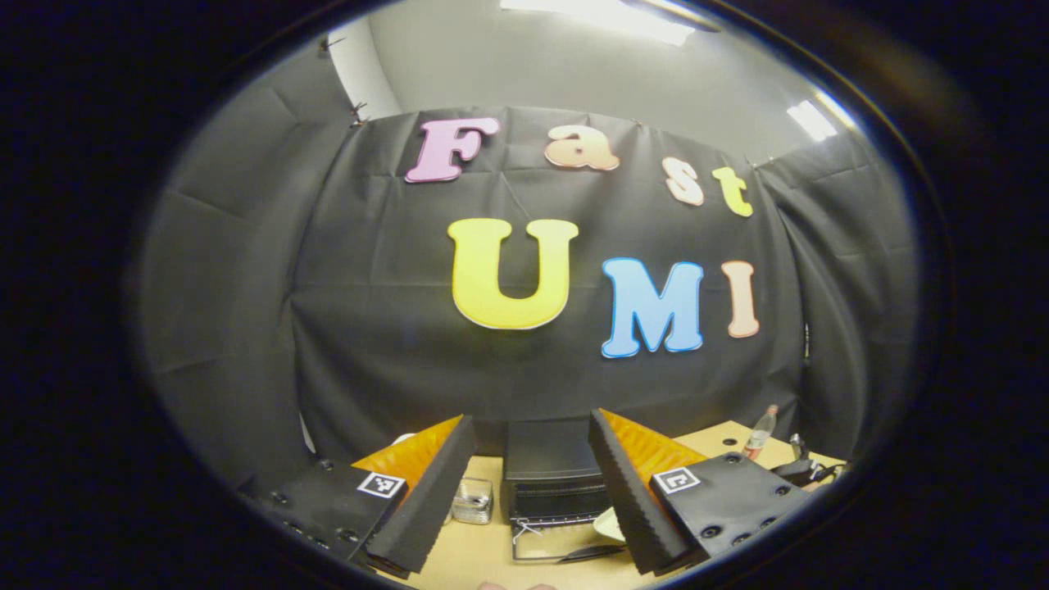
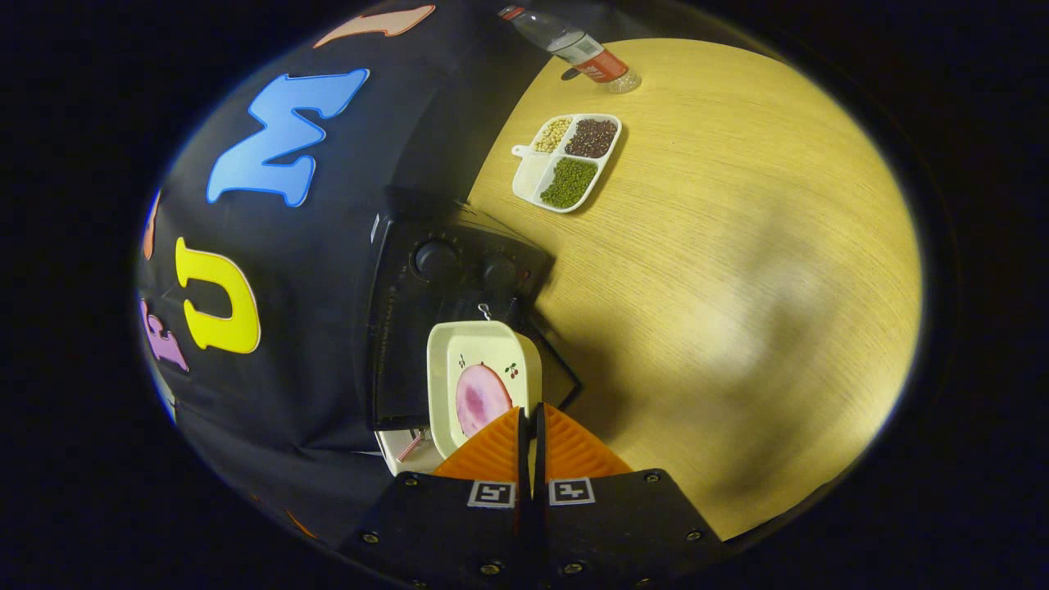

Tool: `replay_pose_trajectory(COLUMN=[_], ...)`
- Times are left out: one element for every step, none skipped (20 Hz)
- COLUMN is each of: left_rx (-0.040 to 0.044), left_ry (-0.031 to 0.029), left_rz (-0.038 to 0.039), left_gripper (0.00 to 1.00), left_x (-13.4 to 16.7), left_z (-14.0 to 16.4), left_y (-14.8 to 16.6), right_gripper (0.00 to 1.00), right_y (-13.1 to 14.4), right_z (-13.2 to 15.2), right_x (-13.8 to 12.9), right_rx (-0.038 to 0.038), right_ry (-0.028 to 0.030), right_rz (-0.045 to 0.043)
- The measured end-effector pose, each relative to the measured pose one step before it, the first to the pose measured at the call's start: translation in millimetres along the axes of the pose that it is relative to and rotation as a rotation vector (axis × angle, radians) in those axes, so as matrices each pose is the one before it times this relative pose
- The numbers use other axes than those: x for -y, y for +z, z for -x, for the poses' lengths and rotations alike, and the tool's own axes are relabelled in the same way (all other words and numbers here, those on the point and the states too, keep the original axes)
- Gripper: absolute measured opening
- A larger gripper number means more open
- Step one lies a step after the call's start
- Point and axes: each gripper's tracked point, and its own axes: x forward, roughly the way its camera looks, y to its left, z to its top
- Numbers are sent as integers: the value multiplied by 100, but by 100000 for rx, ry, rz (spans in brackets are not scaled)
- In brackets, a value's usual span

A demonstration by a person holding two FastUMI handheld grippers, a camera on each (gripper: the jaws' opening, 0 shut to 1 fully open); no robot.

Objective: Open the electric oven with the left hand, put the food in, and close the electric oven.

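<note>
The black electric oven stands on the wooden table against the wall, framed between the fingers of my left gripper, which is open, holds nothing and hangs back from it. The oven's glass door lies folded down flat. My right gripper is shut on the near rim of a cream plate carrying a pink slice of food. The plate hovers over the oven and its lowered door, just below the two knobs. The plate's edge shows beside the door.
A divided white tray of beans and a plastic bottle sit farther along the wooden table. A shiny small container stands left of the oven. The bottle and some dark gear sit at the right.
</note>
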Motion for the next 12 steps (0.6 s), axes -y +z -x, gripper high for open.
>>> replay_pose_trajectory(left_rx=[-37,-415,-806,-752,-904,-836,-734,-781,-652,-675,-788,-451], left_ry=[1150,1055,1278,1290,1251,1283,1354,1037,1196,1187,1027,824], left_rz=[559,256,-5,14,148,195,165,2,-278,-403,-280,-194], left_gripper=[91,98,98,94,98,94,98,91,97,94,91,98], left_x=[-893,-878,-908,-916,-803,-869,-895,-746,-762,-796,-777,-574], left_z=[241,134,144,112,166,36,91,81,116,125,21,-19], left_y=[-55,-143,-472,-285,-300,-68,-102,-115,-308,-141,-255,-195], right_gripper=[1,1,1,1,1,1,0,1,1,1,1,1], right_y=[72,-147,-361,-239,-335,-292,-247,-414,-142,-64,-206,-256], right_z=[-1034,-1223,-845,-1200,-1028,-1241,-869,-919,-616,-710,-847,-540], right_x=[-731,-862,-640,-886,-889,-1032,-687,-613,-547,-358,-263,-8], right_rx=[1699,1818,1857,1712,1250,1913,1767,2736,2190,2457,2080,726], right_ry=[-805,-666,-463,118,-30,350,165,616,538,423,164,-677], right_rz=[-2294,-1831,-2441,-2433,-2591,-3442,-2760,-3642,-3317,-2942,-2471,-1449])
